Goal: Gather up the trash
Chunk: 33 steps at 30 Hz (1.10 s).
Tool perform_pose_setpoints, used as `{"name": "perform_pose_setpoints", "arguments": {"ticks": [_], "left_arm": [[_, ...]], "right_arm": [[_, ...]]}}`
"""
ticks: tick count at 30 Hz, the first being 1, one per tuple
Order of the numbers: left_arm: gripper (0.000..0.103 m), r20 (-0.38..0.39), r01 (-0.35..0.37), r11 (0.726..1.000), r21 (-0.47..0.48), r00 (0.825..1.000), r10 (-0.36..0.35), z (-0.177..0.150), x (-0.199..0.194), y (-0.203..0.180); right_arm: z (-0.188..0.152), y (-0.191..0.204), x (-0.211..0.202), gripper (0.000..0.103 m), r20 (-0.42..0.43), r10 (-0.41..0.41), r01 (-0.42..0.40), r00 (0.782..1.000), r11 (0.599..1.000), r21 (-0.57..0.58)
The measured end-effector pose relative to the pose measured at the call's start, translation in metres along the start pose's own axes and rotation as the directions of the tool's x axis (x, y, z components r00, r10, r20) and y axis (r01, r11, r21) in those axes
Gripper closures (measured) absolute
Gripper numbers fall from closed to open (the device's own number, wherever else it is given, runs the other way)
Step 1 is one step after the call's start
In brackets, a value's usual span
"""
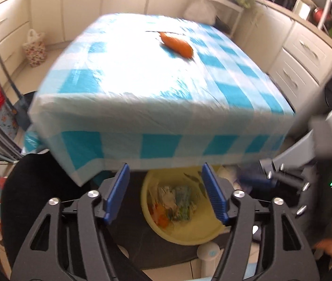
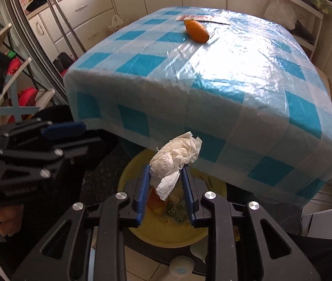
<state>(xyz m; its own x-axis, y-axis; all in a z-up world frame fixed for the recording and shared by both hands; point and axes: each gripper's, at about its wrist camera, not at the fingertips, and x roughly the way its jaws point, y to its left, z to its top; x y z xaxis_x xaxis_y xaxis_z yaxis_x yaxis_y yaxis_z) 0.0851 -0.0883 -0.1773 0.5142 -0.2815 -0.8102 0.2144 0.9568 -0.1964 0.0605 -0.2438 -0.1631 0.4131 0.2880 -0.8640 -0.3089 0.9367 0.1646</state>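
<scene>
Right wrist view looks down past the right tongs (image 2: 164,188), whose blue pads are pressed against a crumpled white paper napkin (image 2: 174,160). The wad bulges up and forward out of the narrow gap, with a loose flap hanging down between the pads. Straight below the napkin sits a yellow basin (image 2: 215,187) on the floor, tucked half under the edge of the desk (image 2: 212,89), and it already holds scraps: something orange and some greenish, papery bits.

Left wrist view shows the left tongs (image 1: 164,192) standing wide apart with nothing between the pads; through the gap you see the same yellow basin (image 1: 203,231) and its heap of trash (image 1: 174,202) directly underneath. The two tongs are close beside each other over the basin: the right one shows at the right edge of this view, blurred, and the left one (image 2: 62,126) shows at the left edge of the other view, gripped by a hand (image 2: 9,215).

Up on the desk, covered in a blue-and-white checked cloth under clear plastic, lies an orange carrot-like piece (image 2: 196,31), well apart from both tongs, with a thin flat strip (image 2: 203,19) just behind it.
</scene>
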Motion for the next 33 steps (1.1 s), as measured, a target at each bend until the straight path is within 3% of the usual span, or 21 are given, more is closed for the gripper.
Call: {"name": "perform_pose_setpoints", "arguments": {"ticks": [3,4,8,17,33], "left_arm": [[0.035,0.037,-0.024,0.999,-0.026,0.999,0.025,0.003,-0.006,0.005],[0.033,0.046,-0.031,0.999,-0.033,0.998,0.032,0.004,-0.008,0.007],[0.028,0.075,-0.053,0.997,-0.051,0.996,0.057,0.005,-0.017,0.014],[0.022,0.111,-0.085,0.996,-0.037,0.990,0.089,0.004,-0.025,0.012],[0.018,0.118,-0.100,0.995,-0.018,0.988,0.102,0.002,-0.025,0.005]], "right_arm": [[-0.011,0.009,0.027,0.053,-0.140,-0.021,0.014,0.990,0.999,-0.051],[-0.013,0.012,0.033,0.052,-0.166,-0.051,0.039,0.985,0.996,-0.074],[-0.013,0.014,0.032,0.037,-0.155,-0.079,0.066,0.985,0.994,-0.083],[-0.004,-0.011,0.009,0.029,-0.048,-0.063,0.065,0.997,0.997,0.049],[0.004,-0.002,0.007,0.022,-0.014,-0.066,0.066,0.998,0.998,0.018]]}}
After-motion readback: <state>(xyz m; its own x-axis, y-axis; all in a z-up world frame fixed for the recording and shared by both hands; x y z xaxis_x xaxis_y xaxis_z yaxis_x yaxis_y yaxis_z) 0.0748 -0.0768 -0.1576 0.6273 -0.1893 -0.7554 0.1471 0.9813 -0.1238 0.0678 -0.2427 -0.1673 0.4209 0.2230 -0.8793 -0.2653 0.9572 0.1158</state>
